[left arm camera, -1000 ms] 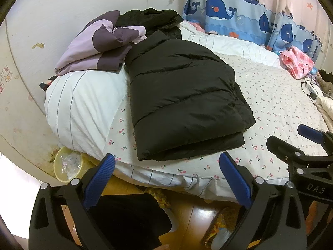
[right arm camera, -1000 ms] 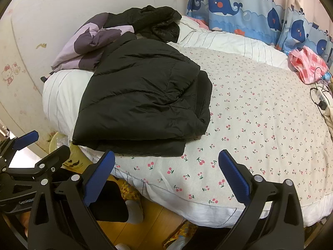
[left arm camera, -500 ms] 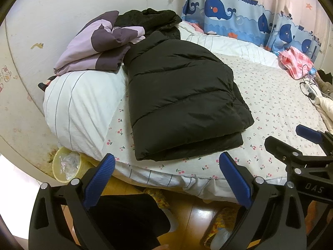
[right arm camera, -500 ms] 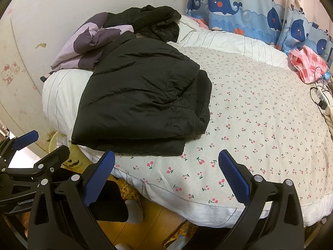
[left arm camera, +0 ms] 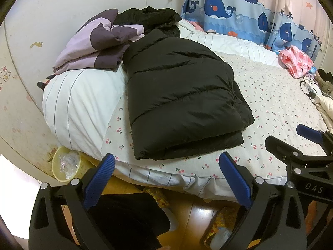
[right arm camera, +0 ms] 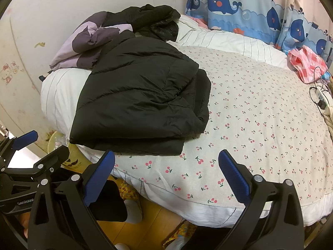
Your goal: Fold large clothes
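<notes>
A black puffer jacket (left arm camera: 183, 102) lies folded in a thick rectangle on the bed's near left part; it also shows in the right wrist view (right arm camera: 141, 104). My left gripper (left arm camera: 166, 177) is open and empty, held off the bed's near edge, just in front of the jacket. My right gripper (right arm camera: 166, 175) is open and empty too, over the bed's near edge, to the right of the jacket's near corner. Each gripper shows at the side of the other's view.
The bed (right arm camera: 260, 114) has a cherry-print sheet. A purple quilt (left arm camera: 97, 45) and another black garment (left arm camera: 149, 18) lie behind the jacket. A pink bag (right arm camera: 308, 64) and a power strip with cables (right arm camera: 320, 100) lie at the right. A yellow bin (left arm camera: 64, 164) stands on the floor at the left.
Both grippers have drifted very slightly; the jacket lies still and nothing was gripped or released.
</notes>
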